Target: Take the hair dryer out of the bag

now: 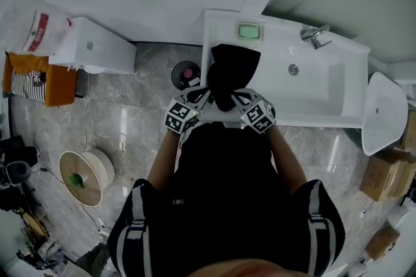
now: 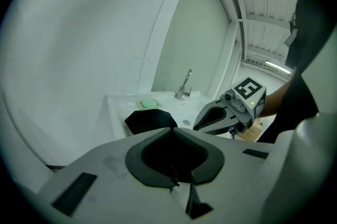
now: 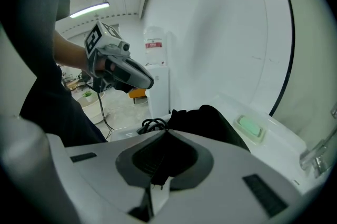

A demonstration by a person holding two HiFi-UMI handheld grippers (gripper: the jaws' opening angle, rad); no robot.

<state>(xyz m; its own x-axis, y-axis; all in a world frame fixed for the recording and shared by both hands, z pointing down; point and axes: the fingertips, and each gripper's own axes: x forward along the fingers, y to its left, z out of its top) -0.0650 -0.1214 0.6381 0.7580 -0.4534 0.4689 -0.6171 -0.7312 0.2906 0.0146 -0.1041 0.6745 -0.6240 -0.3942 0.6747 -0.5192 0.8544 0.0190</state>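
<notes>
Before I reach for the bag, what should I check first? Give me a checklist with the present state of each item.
1. Black bag lies on the sink counter, just ahead of both grippers: ok.
2. Left gripper open for a grasp: not ok, shut and empty.
3. Right gripper open: not ok, shut and empty.
4. Hair dryer located: cannot tell; only a black cord shows at the bag's near edge.
5. Bag's opening found: cannot tell.
6. Green soap clear of the bag: ok, behind it and apart.

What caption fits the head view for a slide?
Both shut, left gripper and right gripper sit at the near edge of the black bag on the sink, green soap behind.
</notes>
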